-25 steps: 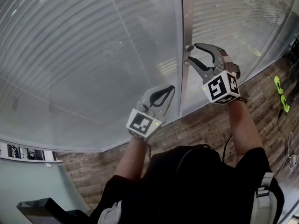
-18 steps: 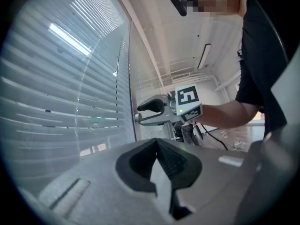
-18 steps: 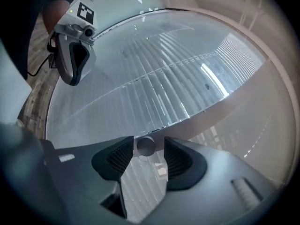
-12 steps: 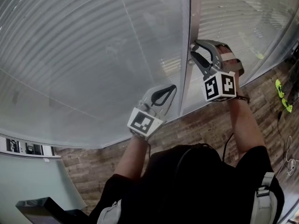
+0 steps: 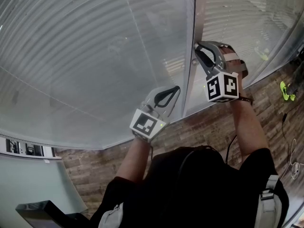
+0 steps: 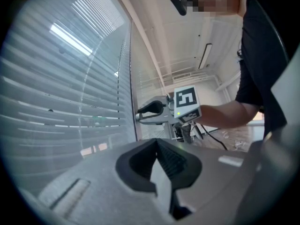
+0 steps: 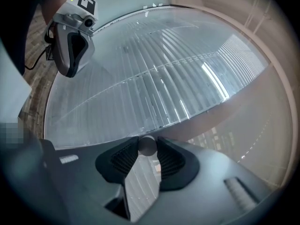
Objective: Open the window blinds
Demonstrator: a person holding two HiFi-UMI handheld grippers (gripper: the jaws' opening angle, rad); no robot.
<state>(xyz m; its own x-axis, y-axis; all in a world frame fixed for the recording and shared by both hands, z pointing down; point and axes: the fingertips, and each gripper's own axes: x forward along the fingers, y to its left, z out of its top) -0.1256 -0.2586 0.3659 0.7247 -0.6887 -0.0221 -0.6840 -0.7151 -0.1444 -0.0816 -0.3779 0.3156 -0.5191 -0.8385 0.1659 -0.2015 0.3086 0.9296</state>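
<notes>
Grey slatted window blinds (image 5: pixel 95 56) shut. Right gripper (image 5: pixel 196 52) jaws just closing, grasping small round silver knob (image 7: pixel 147 145); next: rotate it. Left gripper (image 5: pixel 175 90), left of knob, clenched, empty.

Soft, even daylight filters through the blinds (image 5: pixel 95 56); glare streaks sit upper right in the right gripper view. Fisheye bowing bends all edges; gripper views' corners go black.

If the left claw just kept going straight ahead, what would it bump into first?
Probably the upright metal window post, just ahead of the left gripper, though depth is hard to judge.
</notes>
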